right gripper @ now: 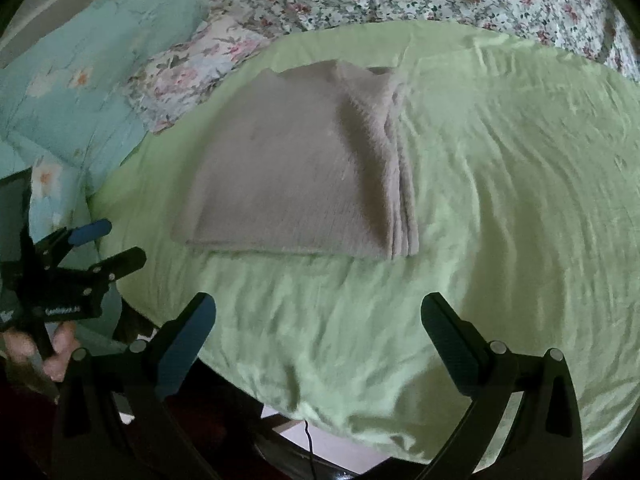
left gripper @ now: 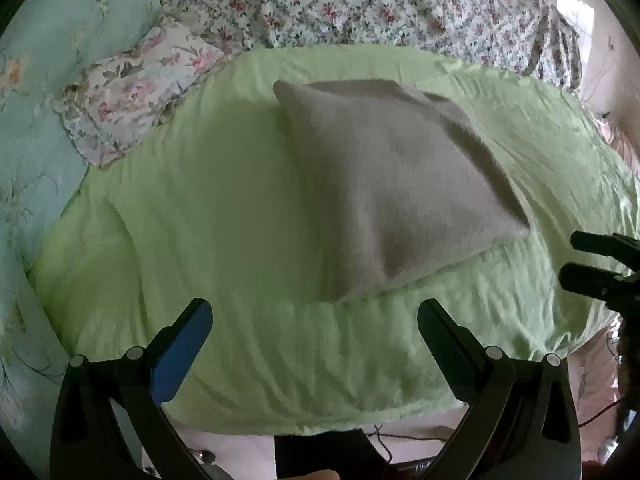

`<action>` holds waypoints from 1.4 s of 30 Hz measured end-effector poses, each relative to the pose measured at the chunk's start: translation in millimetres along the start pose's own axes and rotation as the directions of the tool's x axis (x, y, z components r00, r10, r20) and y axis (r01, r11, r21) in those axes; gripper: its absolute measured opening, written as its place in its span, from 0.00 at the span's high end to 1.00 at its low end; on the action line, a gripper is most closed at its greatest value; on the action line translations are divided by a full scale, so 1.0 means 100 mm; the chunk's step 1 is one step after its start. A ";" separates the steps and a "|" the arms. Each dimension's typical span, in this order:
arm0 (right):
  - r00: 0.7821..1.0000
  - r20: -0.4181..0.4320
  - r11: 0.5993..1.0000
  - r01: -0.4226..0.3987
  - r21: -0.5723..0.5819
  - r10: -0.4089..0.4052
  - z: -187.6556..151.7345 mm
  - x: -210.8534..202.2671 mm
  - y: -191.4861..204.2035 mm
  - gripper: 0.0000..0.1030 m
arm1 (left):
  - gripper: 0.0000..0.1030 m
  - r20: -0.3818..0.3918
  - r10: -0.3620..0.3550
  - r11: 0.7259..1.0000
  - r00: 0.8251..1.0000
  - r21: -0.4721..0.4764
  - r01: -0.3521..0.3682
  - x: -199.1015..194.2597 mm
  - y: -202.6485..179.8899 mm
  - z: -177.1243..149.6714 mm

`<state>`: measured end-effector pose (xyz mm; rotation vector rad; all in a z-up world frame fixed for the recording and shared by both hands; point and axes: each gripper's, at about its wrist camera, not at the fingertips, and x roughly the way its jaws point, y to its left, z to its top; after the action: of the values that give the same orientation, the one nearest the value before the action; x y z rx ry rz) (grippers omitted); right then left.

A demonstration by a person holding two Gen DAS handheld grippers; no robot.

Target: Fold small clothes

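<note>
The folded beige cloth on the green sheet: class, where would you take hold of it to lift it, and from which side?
Probably the stacked layered edge of the beige cloth, coming from the cloth's right over bare green sheet. There the layers lie flush, so one pinch should catch them all. Both the right gripper and left gripper are open and empty, short of the cloth.

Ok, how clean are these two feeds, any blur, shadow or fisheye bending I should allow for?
Left wrist view: the grey folded garment is soft and smeared, with a shadow on the green sheet to its left. Right wrist view: sharper, stacked edges readable, sheet wrinkles crisp. Both dim, no glare, and bowed at the rim.
</note>
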<state>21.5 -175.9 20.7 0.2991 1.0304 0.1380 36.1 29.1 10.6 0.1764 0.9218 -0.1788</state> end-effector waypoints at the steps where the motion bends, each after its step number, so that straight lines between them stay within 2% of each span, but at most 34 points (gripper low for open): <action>1: 1.000 0.001 1.000 0.000 0.001 0.000 0.03 0.01 0.01 0.01 | 0.01 0.008 -0.006 1.000 1.000 0.001 0.006 -0.02 -0.01 0.03; 9: 1.000 0.002 1.000 0.007 -0.031 -0.007 0.14 0.03 0.02 0.01 | 0.00 0.023 0.053 0.997 0.998 0.050 -0.054 -0.06 -0.16 0.16; 16: 1.000 -0.005 0.998 0.022 -0.054 -0.023 0.21 0.07 0.03 0.01 | 0.00 0.018 0.076 0.995 0.997 0.068 -0.077 0.01 -0.18 0.25; 34: 0.999 0.015 0.994 0.030 -0.108 -0.029 0.61 0.21 0.09 0.01 | 0.00 0.030 0.094 0.993 0.995 0.063 -0.096 0.21 -0.09 0.50; 42: 1.000 0.011 0.994 0.024 -0.108 -0.023 0.67 0.28 0.09 0.01 | 0.00 0.026 0.098 0.994 0.995 0.051 -0.099 0.25 -0.11 0.54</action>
<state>93.9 -172.5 32.7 0.1890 1.0127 0.1698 90.4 4.3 21.4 0.2669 0.8835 -0.1131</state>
